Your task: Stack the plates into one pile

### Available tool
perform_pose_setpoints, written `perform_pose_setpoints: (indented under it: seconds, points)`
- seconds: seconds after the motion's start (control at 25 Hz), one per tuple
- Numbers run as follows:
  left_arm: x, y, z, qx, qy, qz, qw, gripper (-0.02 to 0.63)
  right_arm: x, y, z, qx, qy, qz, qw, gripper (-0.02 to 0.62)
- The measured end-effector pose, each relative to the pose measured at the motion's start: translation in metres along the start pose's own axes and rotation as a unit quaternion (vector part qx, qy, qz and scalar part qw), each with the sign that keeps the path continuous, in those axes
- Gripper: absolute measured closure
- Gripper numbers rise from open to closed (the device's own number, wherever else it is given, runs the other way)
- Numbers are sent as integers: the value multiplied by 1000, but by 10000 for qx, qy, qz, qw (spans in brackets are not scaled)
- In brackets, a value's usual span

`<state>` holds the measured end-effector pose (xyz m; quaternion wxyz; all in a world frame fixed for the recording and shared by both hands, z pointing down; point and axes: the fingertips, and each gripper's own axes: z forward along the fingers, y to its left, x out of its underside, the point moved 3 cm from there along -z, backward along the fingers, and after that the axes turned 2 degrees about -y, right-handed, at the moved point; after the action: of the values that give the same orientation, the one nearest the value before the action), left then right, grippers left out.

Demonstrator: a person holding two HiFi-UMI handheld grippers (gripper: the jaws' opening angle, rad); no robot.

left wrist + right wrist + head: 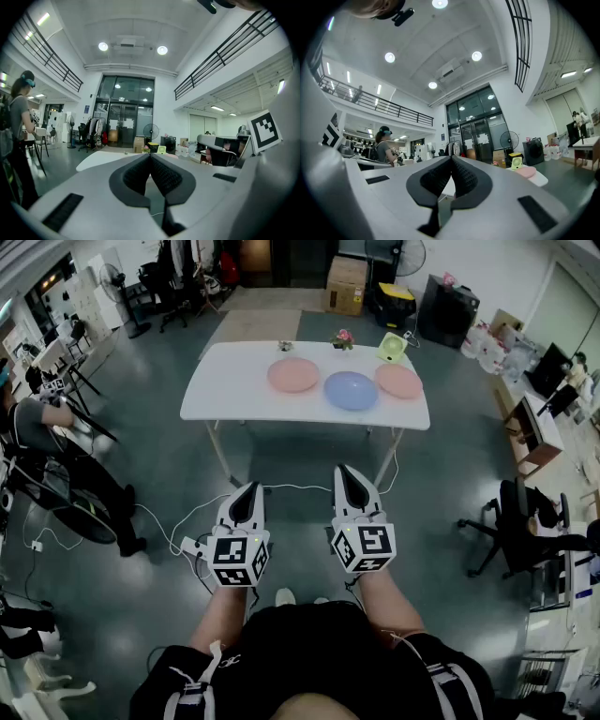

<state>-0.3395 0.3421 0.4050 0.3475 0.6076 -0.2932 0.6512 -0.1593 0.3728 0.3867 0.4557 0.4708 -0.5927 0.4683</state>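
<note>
Held well short of the surface [220, 395], fingers [135, 177] of left gripper [246, 491] and right gripper [349, 474] closed on nothing, presumably pending approach to left pink plate [293, 375], blue plate [351, 390] and right pink plate [399, 381], unstacked on that surface.

- Left pink plate [293, 375], blue plate [351, 390], right pink plate [399, 381]: smooth, matt, plastic-looking.
- Table [225, 399]: white, smooth top.
- Floor [169, 456]: grey, glossy.
- Box [346, 284]: brown cardboard.
- Left gripper [246, 491], right gripper [348, 472]: pale matt plastic shells.
- Pads [166, 176]: black, ribbed, rubber-like.
</note>
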Motion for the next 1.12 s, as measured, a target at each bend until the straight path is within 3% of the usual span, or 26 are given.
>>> perform_pose_setpoints:
  seconds: [0.52,0.88,1.12]
  points:
    - [-3,29,9,-20,8,-12,10000,592,5,19,25,-102,-101,80,9999,578]
    - [-19,78,37,241,-172,49,9995,592,6,42,73,69,-203,-14,9998,578]
    - [-10,105,57,434,-191,96,9988,592,22,52,100,221,-246,-78,9994,578]
